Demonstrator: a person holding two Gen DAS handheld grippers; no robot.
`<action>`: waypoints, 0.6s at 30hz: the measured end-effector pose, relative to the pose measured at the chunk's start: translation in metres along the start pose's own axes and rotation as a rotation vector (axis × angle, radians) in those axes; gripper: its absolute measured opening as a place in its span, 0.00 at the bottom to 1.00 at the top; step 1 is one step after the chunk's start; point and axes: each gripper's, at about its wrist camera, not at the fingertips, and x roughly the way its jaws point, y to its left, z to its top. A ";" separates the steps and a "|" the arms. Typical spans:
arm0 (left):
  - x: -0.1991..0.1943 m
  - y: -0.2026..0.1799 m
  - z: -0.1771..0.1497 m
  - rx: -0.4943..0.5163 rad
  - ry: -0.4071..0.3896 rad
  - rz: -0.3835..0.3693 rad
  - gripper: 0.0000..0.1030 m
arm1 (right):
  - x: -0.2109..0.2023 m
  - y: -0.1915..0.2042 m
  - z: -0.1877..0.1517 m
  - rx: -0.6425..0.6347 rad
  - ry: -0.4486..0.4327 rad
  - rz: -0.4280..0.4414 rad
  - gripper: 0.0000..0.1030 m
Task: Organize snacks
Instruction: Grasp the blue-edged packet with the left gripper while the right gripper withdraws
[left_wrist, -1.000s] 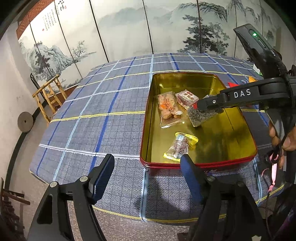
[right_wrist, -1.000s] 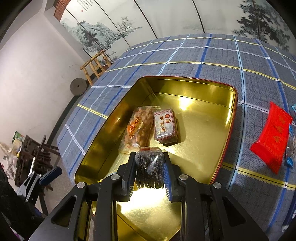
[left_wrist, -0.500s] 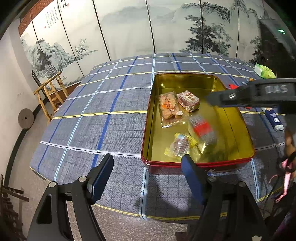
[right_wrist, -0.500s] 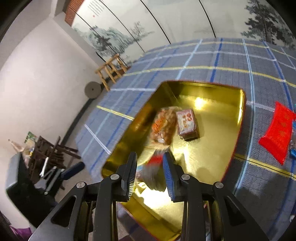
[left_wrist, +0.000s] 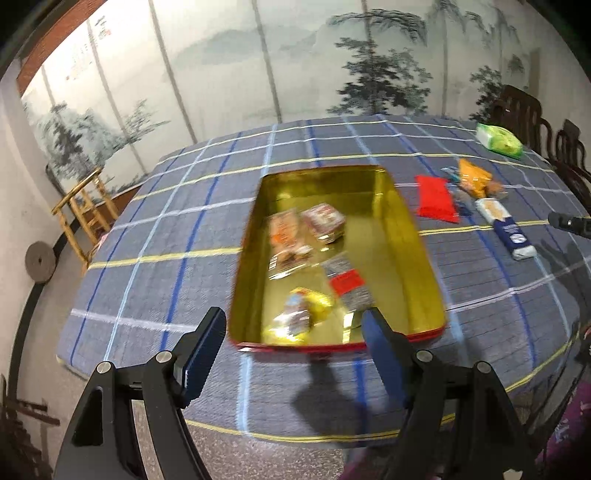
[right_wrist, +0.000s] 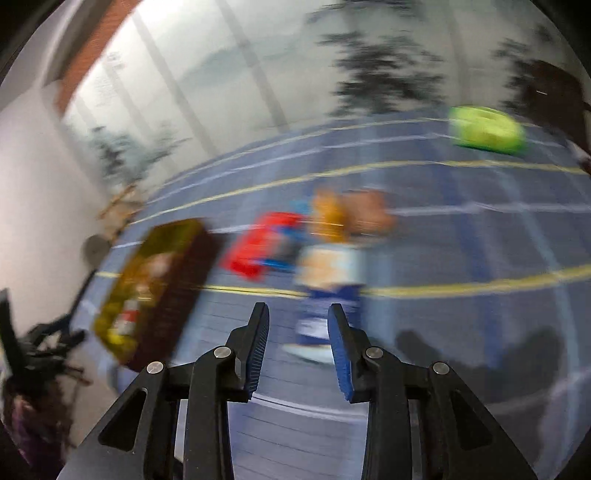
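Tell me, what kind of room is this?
Probably a dining or sitting room in a home. A big table under a plaid tablecloth holds a gold snack tin, dark carved wooden chairs stand beside it, and a painted landscape screen fills the back.

From my remote seat the tin (left_wrist: 424, 280) reads as polished gold metal, mirror-glossy inside. Its snack packets (left_wrist: 321, 221) look like shiny crinkled plastic film. The checked tablecloth (left_wrist: 147, 258) is matt woven cloth (slightly coarse), and the red packet (left_wrist: 436, 199) looks flat and matt.
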 end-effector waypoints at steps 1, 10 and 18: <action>-0.002 -0.008 0.004 0.018 -0.002 -0.013 0.71 | -0.004 -0.015 -0.003 0.005 -0.005 -0.042 0.34; -0.009 -0.071 0.048 0.115 -0.014 -0.164 0.71 | -0.012 -0.095 -0.016 0.062 -0.017 -0.181 0.34; 0.019 -0.131 0.092 0.158 0.023 -0.295 0.67 | -0.005 -0.123 -0.018 0.074 -0.021 -0.171 0.33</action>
